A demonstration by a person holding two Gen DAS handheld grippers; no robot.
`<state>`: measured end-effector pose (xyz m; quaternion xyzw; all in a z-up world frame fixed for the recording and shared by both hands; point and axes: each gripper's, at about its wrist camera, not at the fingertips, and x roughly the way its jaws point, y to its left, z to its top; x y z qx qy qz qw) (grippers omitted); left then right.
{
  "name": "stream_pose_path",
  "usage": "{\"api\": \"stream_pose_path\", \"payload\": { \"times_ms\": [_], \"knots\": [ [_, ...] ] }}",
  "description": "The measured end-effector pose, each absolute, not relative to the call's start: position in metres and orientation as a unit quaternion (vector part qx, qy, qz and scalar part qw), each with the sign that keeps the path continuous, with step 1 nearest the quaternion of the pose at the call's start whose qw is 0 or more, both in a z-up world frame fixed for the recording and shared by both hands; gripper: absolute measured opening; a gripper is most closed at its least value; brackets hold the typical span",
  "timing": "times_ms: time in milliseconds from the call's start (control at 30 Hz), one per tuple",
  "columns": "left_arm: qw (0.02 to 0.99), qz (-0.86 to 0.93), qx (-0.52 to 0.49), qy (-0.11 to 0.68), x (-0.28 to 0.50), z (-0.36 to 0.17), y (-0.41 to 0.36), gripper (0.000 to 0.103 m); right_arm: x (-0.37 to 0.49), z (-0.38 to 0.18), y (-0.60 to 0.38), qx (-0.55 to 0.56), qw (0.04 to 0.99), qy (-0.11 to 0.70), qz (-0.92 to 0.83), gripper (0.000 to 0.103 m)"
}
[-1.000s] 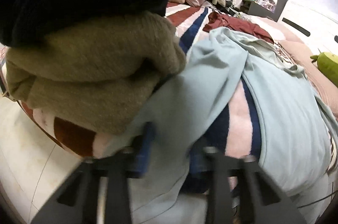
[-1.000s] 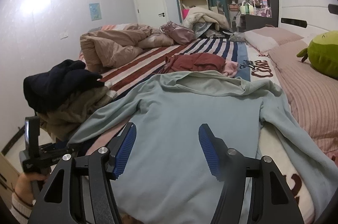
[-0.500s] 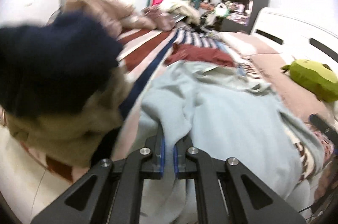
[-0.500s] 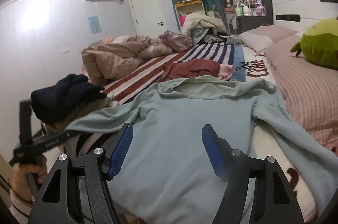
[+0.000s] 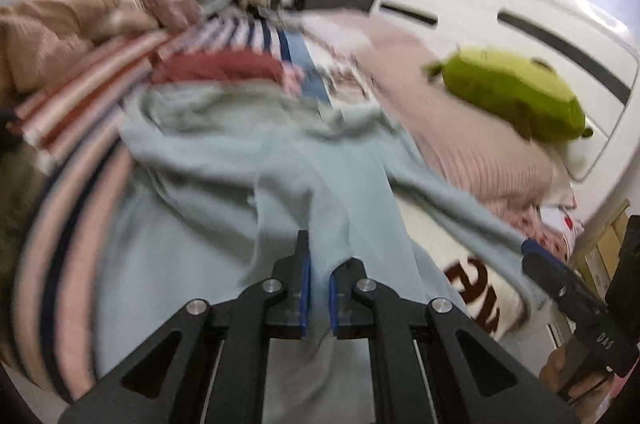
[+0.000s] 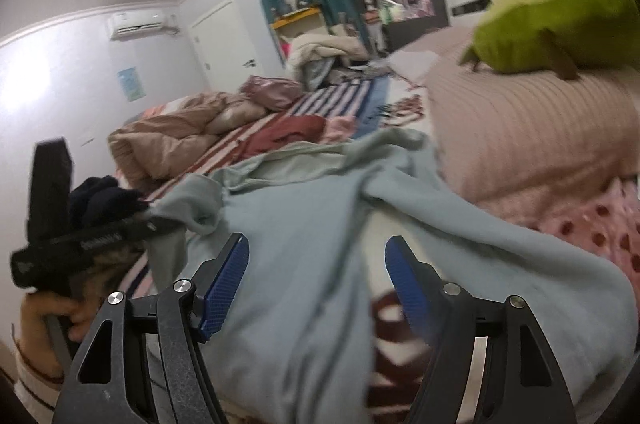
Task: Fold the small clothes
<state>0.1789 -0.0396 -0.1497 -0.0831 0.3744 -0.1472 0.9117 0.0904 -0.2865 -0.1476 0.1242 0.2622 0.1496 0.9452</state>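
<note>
A pale blue long-sleeved top (image 5: 248, 159) lies spread on the bed, also in the right wrist view (image 6: 304, 224). My left gripper (image 5: 319, 288) is shut on its left sleeve, holding the sleeve lifted over the top's body; it shows at the left of the right wrist view (image 6: 160, 224). My right gripper (image 6: 316, 284) is open and empty, low over the top's lower right part near the right sleeve (image 6: 500, 236). It shows at the right edge of the left wrist view (image 5: 532, 252).
A green plush toy (image 6: 560, 19) sits on a pink pillow (image 6: 520, 127) at the right. A dark red garment (image 5: 216, 67) lies beyond the top. A pile of dark and olive clothes (image 6: 104, 199) is at the left, a beige duvet (image 6: 172, 139) behind.
My left gripper closed on the left sleeve beside the clothes pile, then lifted and carried it right over the top. My right gripper moved right and stayed open.
</note>
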Motion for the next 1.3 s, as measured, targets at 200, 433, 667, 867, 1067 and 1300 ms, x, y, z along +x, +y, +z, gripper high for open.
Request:
{"api": "stream_pose_path", "payload": {
  "times_ms": [200, 433, 667, 867, 1067, 1300],
  "knots": [
    [0.903, -0.183, -0.086, 0.379, 0.162, -0.152, -0.043, 0.056, 0.096, -0.158, -0.303, 0.135, 0.94, 0.284, 0.132, 0.068],
    [0.936, -0.121, -0.078, 0.321, 0.115, -0.113, 0.024, 0.061, 0.1, -0.153, -0.258, 0.117, 0.931, 0.292, 0.187, 0.068],
    [0.953, -0.044, -0.081, 0.288, 0.072, -0.115, 0.103, 0.067, 0.095, -0.164, -0.148, 0.062, 0.893, 0.336, 0.293, 0.077],
    [0.955, -0.039, -0.099, 0.275, 0.056, -0.127, 0.135, 0.072, 0.103, -0.195, -0.079, 0.002, 0.874, 0.383, 0.3, 0.093],
    [0.952, -0.044, -0.131, 0.272, 0.052, -0.136, 0.155, 0.072, 0.11, -0.218, -0.052, -0.054, 0.882, 0.387, 0.263, 0.096],
    [0.952, -0.045, -0.137, 0.269, 0.05, -0.136, 0.157, 0.072, 0.11, -0.213, -0.057, -0.083, 0.899, 0.376, 0.209, 0.042]
  ]
}}
